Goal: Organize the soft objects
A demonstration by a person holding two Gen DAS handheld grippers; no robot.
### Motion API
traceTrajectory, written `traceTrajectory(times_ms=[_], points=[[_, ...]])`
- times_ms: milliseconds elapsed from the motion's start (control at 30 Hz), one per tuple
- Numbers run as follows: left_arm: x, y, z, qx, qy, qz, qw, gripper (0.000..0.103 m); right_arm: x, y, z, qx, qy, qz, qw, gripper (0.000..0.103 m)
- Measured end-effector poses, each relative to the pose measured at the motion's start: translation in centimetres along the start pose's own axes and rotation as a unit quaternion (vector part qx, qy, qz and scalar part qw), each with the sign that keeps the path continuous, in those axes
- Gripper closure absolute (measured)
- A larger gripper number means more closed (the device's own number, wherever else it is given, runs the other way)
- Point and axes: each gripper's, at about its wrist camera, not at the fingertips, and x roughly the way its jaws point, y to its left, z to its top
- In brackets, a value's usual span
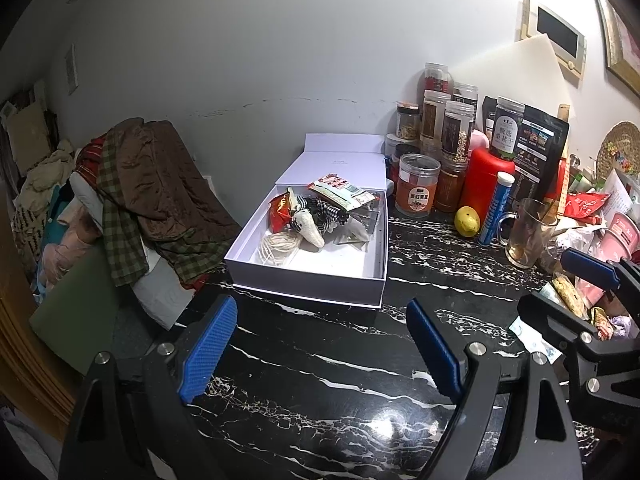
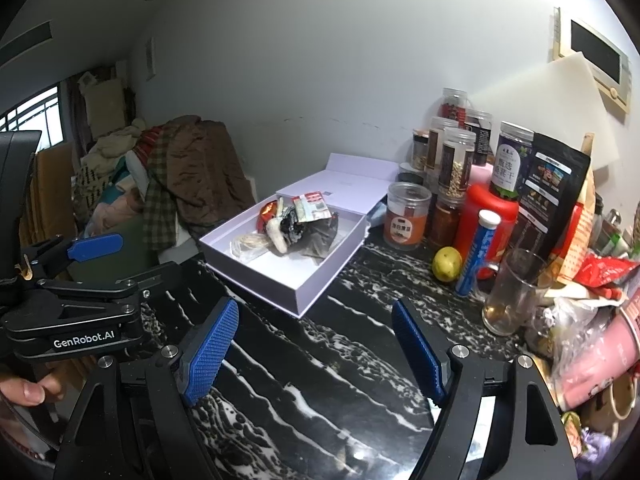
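An open white box (image 1: 308,292) lies on the black marble table, its lid folded back against the wall. Inside are a white stuffed piece (image 1: 312,230), a black-and-white checked cloth (image 1: 330,210), a red snack packet (image 1: 280,210), a printed packet (image 1: 340,192) and a twine bundle (image 1: 280,244). My left gripper (image 1: 320,344) hovers open over bare table in front of the box, holding nothing. My right gripper (image 2: 314,344) is open and empty too, with the box (image 2: 256,284) and stuffed piece (image 2: 278,236) ahead of it. Each gripper shows in the other's view: right gripper (image 1: 560,288), left gripper (image 2: 132,260).
Jars (image 1: 416,190), a red bottle (image 1: 486,178), a lemon (image 1: 467,221), a blue tube (image 1: 494,210) and a glass mug (image 1: 528,234) crowd the back right. Bags and pink cups (image 2: 596,360) fill the right edge. A heap of clothes (image 1: 160,192) lies left of the table.
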Motion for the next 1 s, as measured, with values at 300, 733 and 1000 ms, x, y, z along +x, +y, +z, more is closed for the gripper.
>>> traceTrajectory(times_ms=[300, 733, 1000], points=[[-0.14, -0.13, -0.24, 0.002, 0.0, -0.003, 1.0, 0.016, -0.02, -0.08, -0.06, 0.001, 0.002, -0.003, 1.0, 0.023], [-0.35, -0.06, -0.04, 0.0, 0.0, -0.008, 1.0, 0.015, -0.03, -0.37, 0.0, 0.002, 0.011, -0.005, 1.0, 0.023], [-0.69, -0.01, 0.13, 0.001, -0.002, -0.012, 0.9999, 0.016, -0.39, -0.7, 0.16, 0.007, 0.007, -0.009, 1.0, 0.023]])
